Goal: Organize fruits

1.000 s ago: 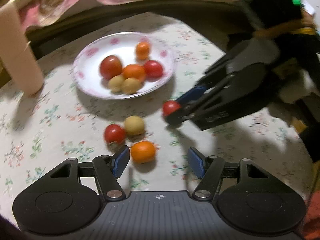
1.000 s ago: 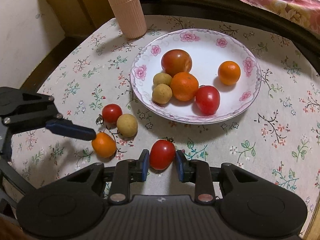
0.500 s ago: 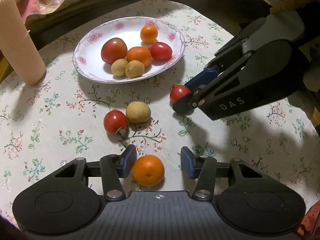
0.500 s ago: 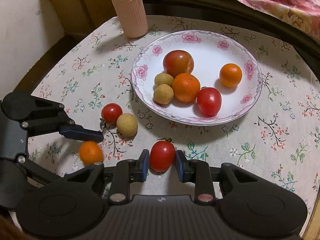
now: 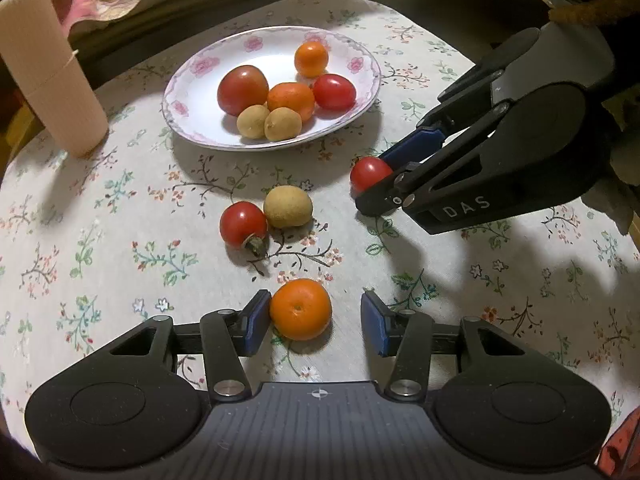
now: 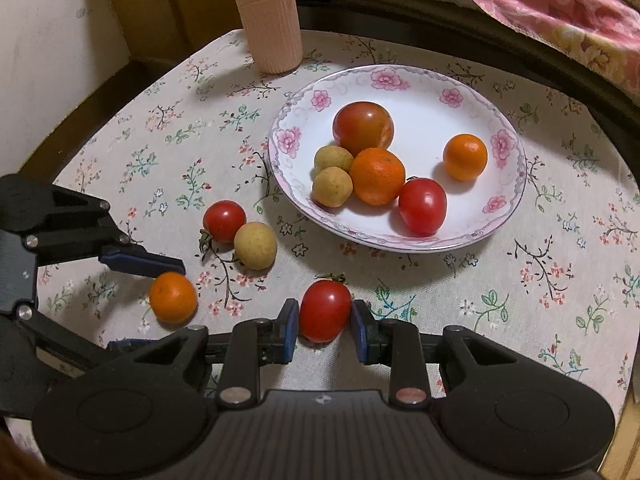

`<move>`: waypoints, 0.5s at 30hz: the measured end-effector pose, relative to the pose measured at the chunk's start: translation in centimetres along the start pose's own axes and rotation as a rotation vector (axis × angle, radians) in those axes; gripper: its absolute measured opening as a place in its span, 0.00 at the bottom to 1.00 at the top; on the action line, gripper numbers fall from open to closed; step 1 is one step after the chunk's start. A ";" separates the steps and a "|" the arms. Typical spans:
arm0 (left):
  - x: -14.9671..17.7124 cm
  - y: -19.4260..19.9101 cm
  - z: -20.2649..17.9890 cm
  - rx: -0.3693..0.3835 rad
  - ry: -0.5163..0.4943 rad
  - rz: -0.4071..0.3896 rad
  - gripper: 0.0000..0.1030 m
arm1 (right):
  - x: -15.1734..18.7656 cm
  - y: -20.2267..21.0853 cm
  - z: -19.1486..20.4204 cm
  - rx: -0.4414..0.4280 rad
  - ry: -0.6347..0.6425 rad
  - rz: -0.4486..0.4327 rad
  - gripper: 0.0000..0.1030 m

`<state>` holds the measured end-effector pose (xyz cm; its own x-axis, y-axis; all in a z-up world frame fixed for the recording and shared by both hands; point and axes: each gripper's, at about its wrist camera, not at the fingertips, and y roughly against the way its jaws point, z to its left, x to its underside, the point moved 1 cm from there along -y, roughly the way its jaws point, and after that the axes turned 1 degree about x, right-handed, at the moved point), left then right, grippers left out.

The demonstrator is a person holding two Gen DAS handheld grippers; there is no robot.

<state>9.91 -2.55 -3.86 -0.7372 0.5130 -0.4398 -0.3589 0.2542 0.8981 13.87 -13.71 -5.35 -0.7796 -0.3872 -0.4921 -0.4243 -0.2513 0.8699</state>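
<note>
A white flowered plate (image 5: 178, 114) (image 6: 420, 92) holds several tomatoes, mandarins and small yellow-brown fruits. On the cloth in front of it lie a small tomato (image 5: 243, 224) (image 6: 224, 221) and a yellow-brown fruit (image 5: 288, 206) (image 6: 255, 245), touching each other. My left gripper (image 5: 314, 300) is open around a mandarin (image 5: 301, 309) (image 6: 173, 297) that rests on the table. Its left pad touches the fruit and a gap shows at the right pad. My right gripper (image 6: 325, 308) (image 5: 370, 182) is shut on a red tomato (image 6: 325, 310) (image 5: 366, 172) low over the cloth.
A tall pink corrugated roll (image 5: 52, 72) (image 6: 268, 20) stands at the far left of the round table with its floral tablecloth (image 5: 460, 300). Pink patterned fabric (image 6: 560, 8) hangs beyond the dark table rim. A pale wall (image 6: 48, 60) is on the left.
My left gripper has moved forward so the mandarin now sits between its fingers, and its jaws have narrowed. The right gripper has kept still with the tomato in it.
</note>
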 end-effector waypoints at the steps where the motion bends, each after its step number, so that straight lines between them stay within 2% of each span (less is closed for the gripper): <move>1: 0.0 0.0 0.0 -0.004 0.002 0.000 0.55 | 0.1 0.0 0.1 0.004 0.003 -0.002 0.31; 6: 0.0 0.0 -0.4 -0.019 0.004 0.000 0.53 | 0.2 0.0 0.3 0.014 0.015 -0.006 0.31; 15: -0.1 -0.1 -0.4 -0.021 0.002 0.001 0.55 | 0.2 -0.1 0.7 0.031 0.033 -0.007 0.32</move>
<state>9.79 -2.95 -3.91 -0.7388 0.5117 -0.4386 -0.3698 0.2363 0.8986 13.46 -13.08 -5.53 -0.7615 -0.4147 -0.4982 -0.4439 -0.2264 0.8670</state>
